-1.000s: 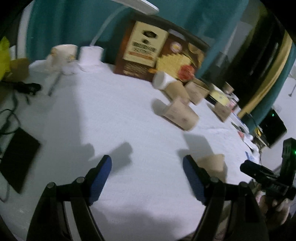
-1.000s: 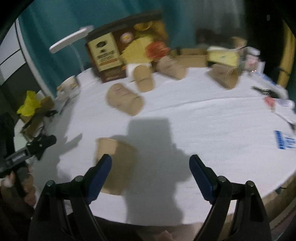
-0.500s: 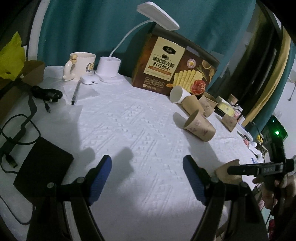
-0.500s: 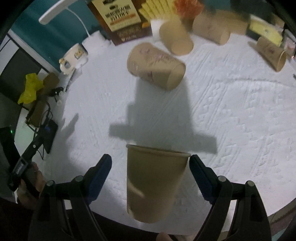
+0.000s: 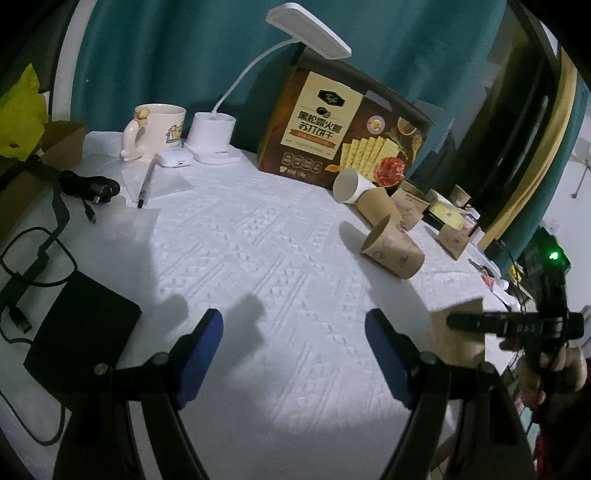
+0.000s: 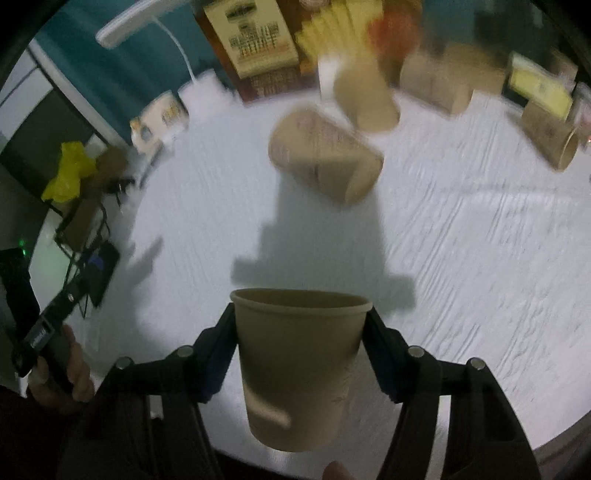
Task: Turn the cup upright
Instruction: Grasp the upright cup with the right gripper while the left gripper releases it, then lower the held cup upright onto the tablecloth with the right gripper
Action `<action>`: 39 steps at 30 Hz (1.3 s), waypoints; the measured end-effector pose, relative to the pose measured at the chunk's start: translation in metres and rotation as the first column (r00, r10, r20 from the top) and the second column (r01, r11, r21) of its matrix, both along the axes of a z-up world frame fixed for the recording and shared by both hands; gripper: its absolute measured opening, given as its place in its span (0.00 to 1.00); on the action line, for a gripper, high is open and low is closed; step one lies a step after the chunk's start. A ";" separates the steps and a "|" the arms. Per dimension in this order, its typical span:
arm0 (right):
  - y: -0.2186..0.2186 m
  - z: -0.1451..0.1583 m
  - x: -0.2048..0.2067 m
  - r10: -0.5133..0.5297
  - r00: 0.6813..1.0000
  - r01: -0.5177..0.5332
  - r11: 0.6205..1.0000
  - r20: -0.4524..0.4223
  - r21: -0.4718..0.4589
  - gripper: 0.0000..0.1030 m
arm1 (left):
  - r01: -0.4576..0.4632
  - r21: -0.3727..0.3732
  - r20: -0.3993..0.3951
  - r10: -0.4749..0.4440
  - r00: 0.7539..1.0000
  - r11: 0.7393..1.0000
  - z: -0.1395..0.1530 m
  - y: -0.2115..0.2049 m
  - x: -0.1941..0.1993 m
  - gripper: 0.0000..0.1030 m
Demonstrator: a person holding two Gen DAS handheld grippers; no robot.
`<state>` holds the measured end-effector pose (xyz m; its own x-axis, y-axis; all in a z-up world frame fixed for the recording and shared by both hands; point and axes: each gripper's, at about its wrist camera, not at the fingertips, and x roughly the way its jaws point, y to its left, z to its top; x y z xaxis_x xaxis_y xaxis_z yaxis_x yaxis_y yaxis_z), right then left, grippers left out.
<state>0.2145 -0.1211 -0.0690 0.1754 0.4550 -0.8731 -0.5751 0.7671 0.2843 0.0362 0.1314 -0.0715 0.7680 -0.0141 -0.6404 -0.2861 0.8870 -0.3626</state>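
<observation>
Six paper cups (image 5: pixel 392 251) on the table, one more in a gripper; one mug (image 5: pixel 157 129), lamp (image 5: pixel 310 35), box (image 5: pixel 343 136), pen (image 5: pixel 144 186).

Your left camera looks low and slantwise across the white bench (image 5: pixel 258 258) toward the cracker box (image 5: pixel 343 136). Your right camera tilts steeply down, close over the bench's near edge. Both share the box, lamp (image 6: pixel 125 26) and lying cups (image 5: pixel 393 251).

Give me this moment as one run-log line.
right gripper: just closed on plain brown paper cup | left gripper: open, empty | printed brown paper cup: lying on white tablecloth
</observation>
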 end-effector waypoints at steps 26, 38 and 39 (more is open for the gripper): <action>-0.038 -0.012 -0.101 -0.118 0.762 0.094 0.993 0.637 0.072 0.64 | 0.072 0.134 0.017 -0.075 0.997 0.988 0.027 -0.067 0.018 0.77; -0.064 -0.014 -0.118 -0.189 0.804 0.164 0.982 0.564 0.096 0.80 | 0.079 0.178 0.038 -0.087 0.995 0.981 0.028 -0.081 0.006 0.77; -0.066 -0.013 -0.121 -0.193 0.808 0.168 0.981 0.557 0.096 0.80 | 0.084 0.183 0.038 -0.092 0.995 0.980 0.028 -0.083 0.005 0.77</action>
<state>0.0937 -0.1874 -0.0818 0.7112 0.3984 -0.5791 -0.4963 0.8681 -0.0123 0.0412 0.0482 -0.0434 0.7977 0.0301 -0.6024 -0.1908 0.9600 -0.2047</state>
